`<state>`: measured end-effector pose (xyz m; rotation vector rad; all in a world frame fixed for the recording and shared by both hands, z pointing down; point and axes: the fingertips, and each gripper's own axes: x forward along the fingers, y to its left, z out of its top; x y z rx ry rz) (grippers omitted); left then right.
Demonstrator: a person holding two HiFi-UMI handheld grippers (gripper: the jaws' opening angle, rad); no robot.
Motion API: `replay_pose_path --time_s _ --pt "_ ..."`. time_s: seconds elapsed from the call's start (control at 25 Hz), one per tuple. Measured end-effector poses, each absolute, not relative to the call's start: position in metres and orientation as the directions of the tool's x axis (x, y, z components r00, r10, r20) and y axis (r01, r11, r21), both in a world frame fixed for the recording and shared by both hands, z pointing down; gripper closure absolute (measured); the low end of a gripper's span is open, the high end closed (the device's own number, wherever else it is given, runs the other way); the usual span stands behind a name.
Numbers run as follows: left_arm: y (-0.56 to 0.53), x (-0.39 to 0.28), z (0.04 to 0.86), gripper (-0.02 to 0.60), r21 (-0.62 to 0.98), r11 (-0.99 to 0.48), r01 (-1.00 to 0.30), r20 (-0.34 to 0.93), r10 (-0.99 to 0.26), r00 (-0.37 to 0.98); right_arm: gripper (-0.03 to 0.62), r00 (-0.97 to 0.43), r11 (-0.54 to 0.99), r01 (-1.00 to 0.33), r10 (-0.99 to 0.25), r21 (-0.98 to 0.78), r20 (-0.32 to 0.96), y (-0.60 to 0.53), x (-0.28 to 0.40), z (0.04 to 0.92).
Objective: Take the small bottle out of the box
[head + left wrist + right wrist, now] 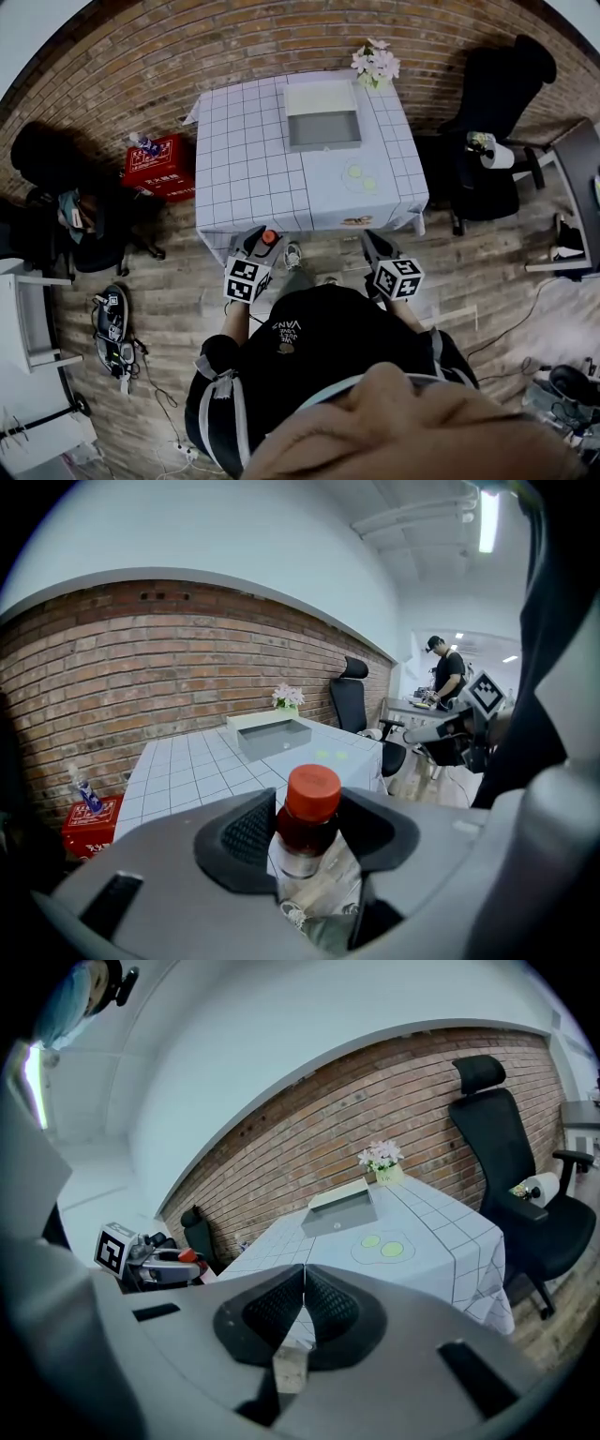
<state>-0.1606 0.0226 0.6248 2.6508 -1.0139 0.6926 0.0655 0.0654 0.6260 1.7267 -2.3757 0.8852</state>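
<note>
Right now I hold both grippers low, close to my body, just short of the table's near edge. My left gripper clamps the small bottle, its orange cap poking above the pads, well apart from the grey box at the far side. My right gripper has its jaws pressed together, empty.

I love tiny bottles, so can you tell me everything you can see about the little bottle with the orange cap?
The small bottle has a round orange-red cap, a dark brownish neck and a pale shiny label below. It stands upright, pinched between the black ribbed pads of the left tongs, up in the air near the table and its front edge, not inside the grey box.
</note>
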Motion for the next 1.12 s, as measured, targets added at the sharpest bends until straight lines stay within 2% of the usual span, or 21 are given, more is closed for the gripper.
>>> replay_pose_path --time_s 0.68,1.12 --pt "0.038 -0.177 0.629 0.373 0.103 -0.637 -0.764 0.492 -0.635 0.596 0.591 -0.383 0.201 -0.886 -0.825 -0.418 0.416 0.063 0.065 0.638" --pt "0.032 -0.18 0.627 0.374 0.107 -0.623 -0.774 0.488 -0.645 0.587 0.591 -0.373 0.193 -0.894 -0.821 -0.404 0.432 0.057 0.065 0.64"
